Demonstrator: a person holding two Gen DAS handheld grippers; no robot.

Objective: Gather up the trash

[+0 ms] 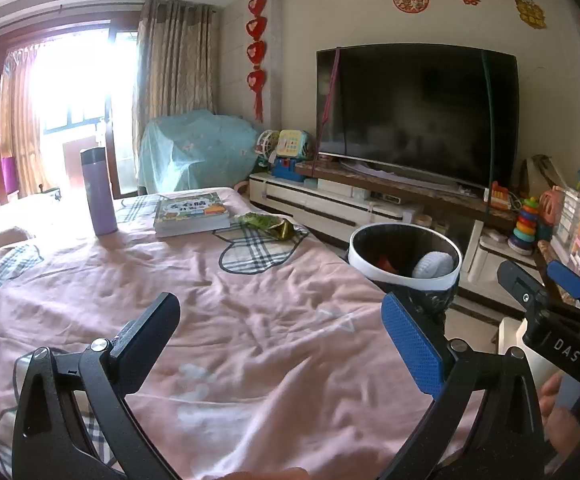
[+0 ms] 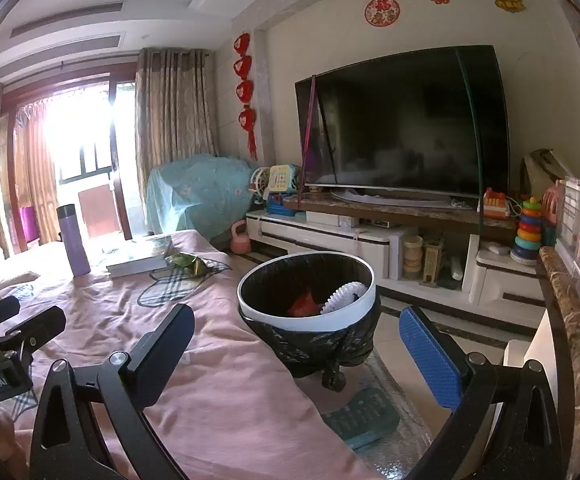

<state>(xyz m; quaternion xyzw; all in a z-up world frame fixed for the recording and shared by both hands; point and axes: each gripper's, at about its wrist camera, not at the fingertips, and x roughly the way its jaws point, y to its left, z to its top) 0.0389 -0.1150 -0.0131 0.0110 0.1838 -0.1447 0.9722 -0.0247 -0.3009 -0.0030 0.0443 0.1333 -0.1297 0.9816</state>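
Observation:
A round bin with a white rim (image 1: 404, 278) (image 2: 304, 320) and a black liner stands beside the pink-covered table. Inside it lie a white ridged item (image 1: 432, 265) (image 2: 344, 296) and a red scrap (image 2: 304, 304). A crumpled green and gold wrapper (image 1: 268, 225) (image 2: 188, 261) lies on the far part of the table, next to a stack of books. My left gripper (image 1: 282, 344) is open and empty over the near table. My right gripper (image 2: 298, 360) is open and empty just in front of the bin. It also shows at the right edge of the left wrist view (image 1: 538, 280).
A purple flask (image 1: 98, 192) (image 2: 72, 240) and a stack of books (image 1: 190, 214) (image 2: 140, 258) stand on the pink tablecloth (image 1: 250, 340). A TV (image 1: 418, 112) on a low cabinet (image 2: 330, 240) and toys (image 2: 528, 228) line the far wall. A green mat (image 2: 360, 416) lies on the floor.

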